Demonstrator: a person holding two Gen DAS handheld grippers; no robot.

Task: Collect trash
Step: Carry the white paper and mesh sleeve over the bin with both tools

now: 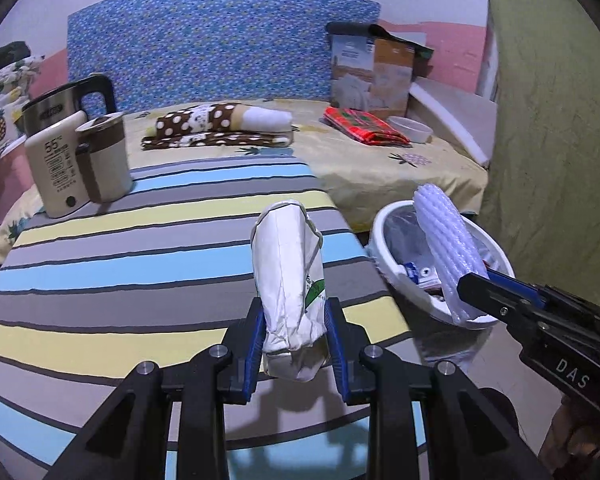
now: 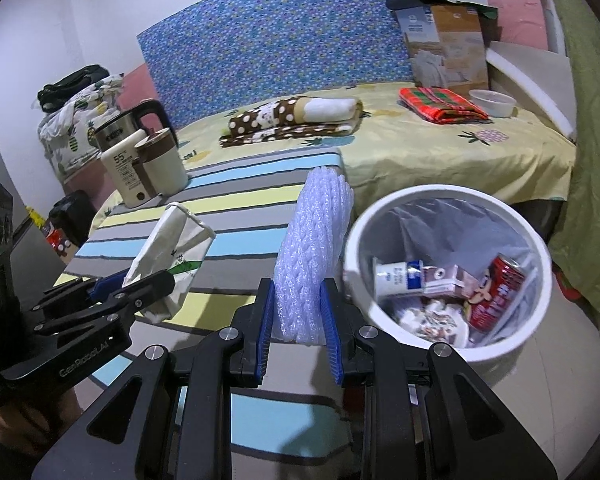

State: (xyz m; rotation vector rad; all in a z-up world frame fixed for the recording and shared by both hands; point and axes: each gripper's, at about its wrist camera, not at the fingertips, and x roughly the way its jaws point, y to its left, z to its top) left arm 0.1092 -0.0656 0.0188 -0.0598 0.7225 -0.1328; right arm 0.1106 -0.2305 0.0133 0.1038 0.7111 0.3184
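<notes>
**Mira:** Striped cloth covered the bench [image 1: 100,248], with a bed [image 1: 400,160] behind it and a white bin [image 2: 452,200] at the bench's right end, right?

**Tom:** Yes. The bin already held a red can [image 2: 498,296], a small carton [image 2: 448,280] and crumpled paper. A cream kettle [image 1: 72,168] stood far left on the bench, well apart from the work.

**Mira:** What were the claws doing?

**Tom:** The left claw [image 1: 296,340] was pinching a crumpled white paper bag [image 1: 288,272] by its lower end, pads pressed on both sides, the bag standing up over the near edge of the bench. The right claw [image 2: 300,328] was pinching a roll of white foam netting [image 2: 312,248] the same way, upright, just left of the bin's rim.

**Mira:** So both pieces of trash were lifted, neither in the bin yet?

**Tom:** That was my reading. In the left view the netting overlapped the bin's mouth, but from the right view it looked beside the rim, not over it.

**Mira:** How should the drop have gone?

**Tom:** I'd have carried the netting fully over the opening before spreading the pads. It looked light and springy, so it might catch on the rim or the liner. The bag should have waited until the right claw was clear, so the two didn't crowd the mouth.
</notes>
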